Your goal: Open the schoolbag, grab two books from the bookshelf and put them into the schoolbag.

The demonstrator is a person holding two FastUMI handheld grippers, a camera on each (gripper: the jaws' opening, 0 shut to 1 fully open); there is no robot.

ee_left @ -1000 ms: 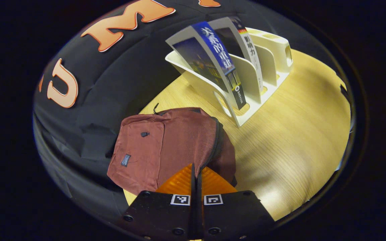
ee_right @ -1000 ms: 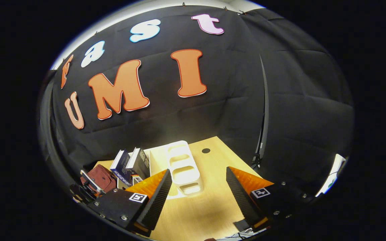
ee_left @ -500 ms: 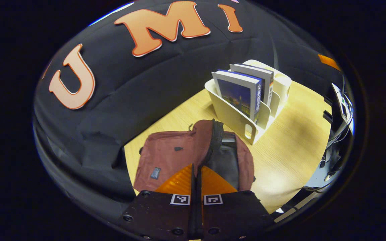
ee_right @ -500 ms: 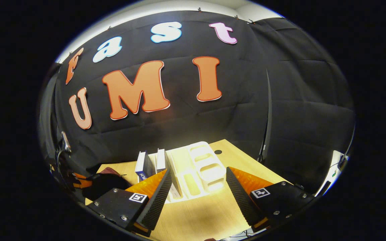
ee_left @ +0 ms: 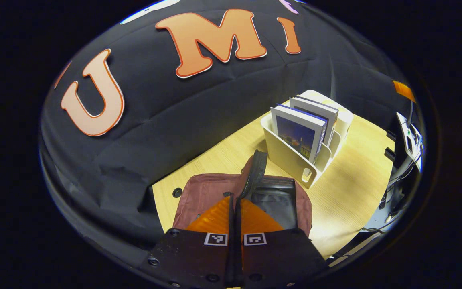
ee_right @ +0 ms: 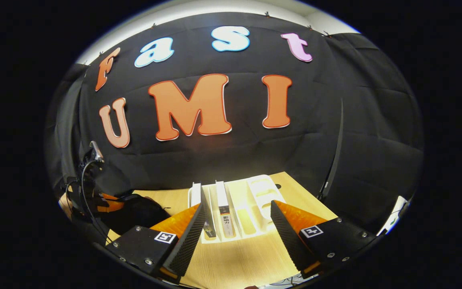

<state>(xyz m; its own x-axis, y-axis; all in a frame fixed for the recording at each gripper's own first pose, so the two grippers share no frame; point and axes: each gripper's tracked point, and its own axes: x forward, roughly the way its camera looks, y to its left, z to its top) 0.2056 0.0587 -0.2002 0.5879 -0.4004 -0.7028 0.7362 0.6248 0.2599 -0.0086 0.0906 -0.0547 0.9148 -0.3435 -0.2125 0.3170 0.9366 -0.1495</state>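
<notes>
You see a maroon schoolbag (ee_left: 207,192) with a black zipper band (ee_left: 255,170) and dark lining (ee_left: 275,200). At its 1 o'clock, the bookshelf (ee_left: 291,160) is cream; the front book (ee_left: 297,136) has a dark blue cover with white edges. The surface (ee_left: 343,192) is pale wood grain.

Your two cameras, both aimed at the bookshelf (ee_left: 295,160)

Your left gripper view looks down closely over the schoolbag (ee_left: 211,192); your right gripper view faces the bookshelf (ee_right: 251,208) from farther back.
</notes>
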